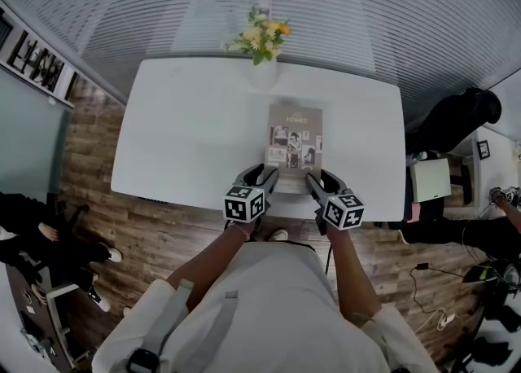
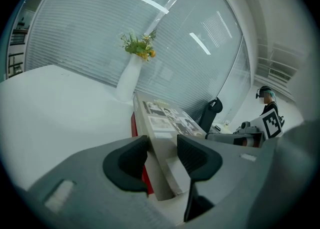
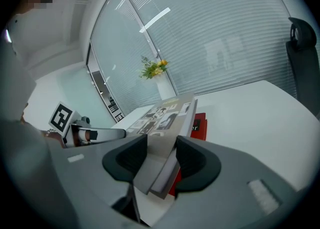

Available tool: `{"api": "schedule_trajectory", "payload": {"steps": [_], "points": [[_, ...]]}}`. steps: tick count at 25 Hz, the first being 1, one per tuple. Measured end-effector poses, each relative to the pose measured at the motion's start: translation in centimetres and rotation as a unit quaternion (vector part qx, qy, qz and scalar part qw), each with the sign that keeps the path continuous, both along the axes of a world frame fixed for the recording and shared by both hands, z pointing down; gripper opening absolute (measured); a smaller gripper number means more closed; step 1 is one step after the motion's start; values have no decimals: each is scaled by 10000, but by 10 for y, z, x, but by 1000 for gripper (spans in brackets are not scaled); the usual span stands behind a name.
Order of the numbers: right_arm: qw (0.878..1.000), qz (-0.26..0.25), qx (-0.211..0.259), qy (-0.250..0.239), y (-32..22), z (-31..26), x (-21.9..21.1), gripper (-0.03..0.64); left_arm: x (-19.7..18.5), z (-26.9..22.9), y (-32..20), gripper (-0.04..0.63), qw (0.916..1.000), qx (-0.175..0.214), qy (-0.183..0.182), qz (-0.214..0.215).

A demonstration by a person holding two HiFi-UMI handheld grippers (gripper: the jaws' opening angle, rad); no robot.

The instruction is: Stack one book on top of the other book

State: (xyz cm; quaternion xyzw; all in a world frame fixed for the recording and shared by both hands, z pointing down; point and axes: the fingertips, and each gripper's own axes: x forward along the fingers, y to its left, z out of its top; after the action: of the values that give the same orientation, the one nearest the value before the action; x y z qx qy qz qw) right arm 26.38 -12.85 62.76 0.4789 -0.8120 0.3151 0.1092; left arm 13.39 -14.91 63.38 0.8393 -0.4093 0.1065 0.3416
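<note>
Grey-brown photo-cover book [image 1: 294,145], clamped by left gripper [image 1: 260,174] and right gripper [image 1: 317,177] (one near corner each), hovers tilted over the flat red book [image 3: 199,124]; placing step, I judge: lower squarely, then release.

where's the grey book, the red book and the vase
grey book [image 1: 295,139], head view, middle of its cover
red book [image 3: 199,123], right gripper view, cover corner showing under the grey book
vase [image 2: 129,80], left gripper view, its white body
</note>
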Motion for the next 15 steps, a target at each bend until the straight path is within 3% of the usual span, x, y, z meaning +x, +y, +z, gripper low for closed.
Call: {"api": "schedule_trajectory", "payload": {"steps": [15], "points": [[9995, 50, -292, -83, -2, 32, 6, 175, 7, 28, -2, 193, 9992, -143, -296, 241]]}}
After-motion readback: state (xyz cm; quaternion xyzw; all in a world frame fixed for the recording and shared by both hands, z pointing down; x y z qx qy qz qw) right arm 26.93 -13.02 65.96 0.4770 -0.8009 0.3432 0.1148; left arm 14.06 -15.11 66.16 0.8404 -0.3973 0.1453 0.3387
